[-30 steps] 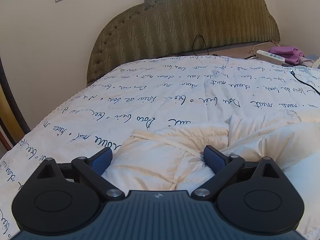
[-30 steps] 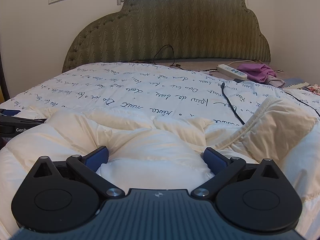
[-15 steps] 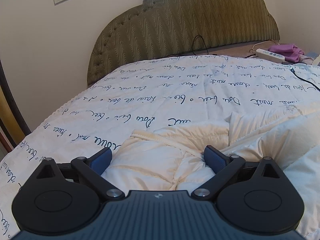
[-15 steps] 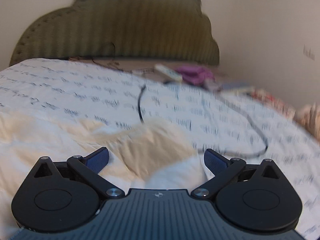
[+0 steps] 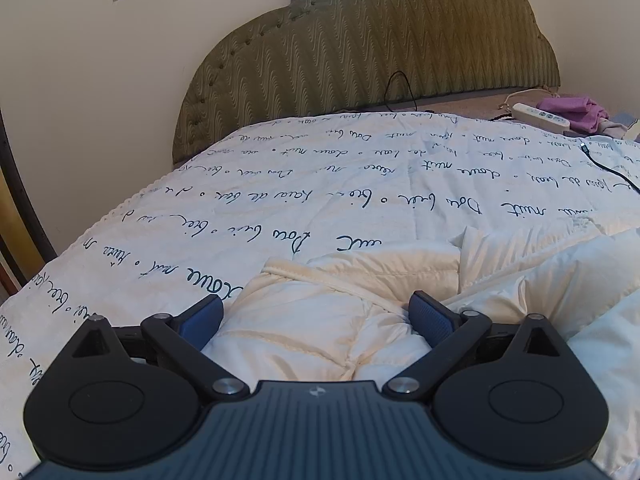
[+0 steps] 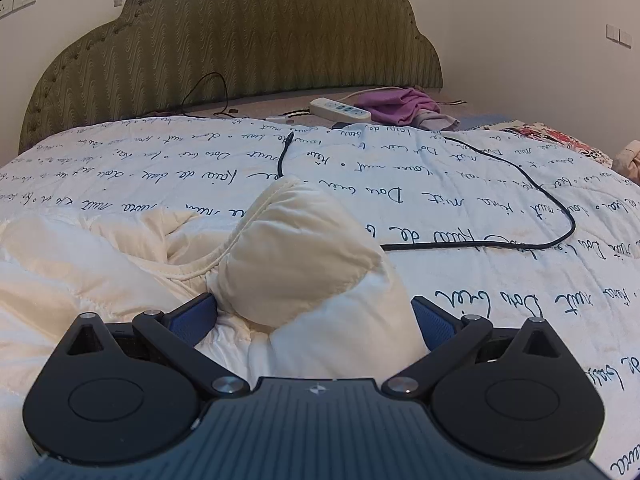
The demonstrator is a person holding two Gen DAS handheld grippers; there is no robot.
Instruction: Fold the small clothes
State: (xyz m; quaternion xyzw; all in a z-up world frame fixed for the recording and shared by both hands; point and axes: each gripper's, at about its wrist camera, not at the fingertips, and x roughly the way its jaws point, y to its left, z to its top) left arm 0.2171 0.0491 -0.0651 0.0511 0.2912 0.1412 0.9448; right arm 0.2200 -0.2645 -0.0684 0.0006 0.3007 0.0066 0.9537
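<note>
We see a cream quilted puffy garment (image 5: 332, 320) lying crumpled on the bed (image 5: 280, 208), its piped-edged end (image 6: 296, 240) bulging upward, its folds loose and uneven.

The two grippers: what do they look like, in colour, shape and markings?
The left gripper and right gripper look identical: black linkage arms on round black discs, silver pivot screws, blue ribbed finger pads, and a dark blue-grey ridged body bearing a small pale logo. No cables or sleeves show.
</note>
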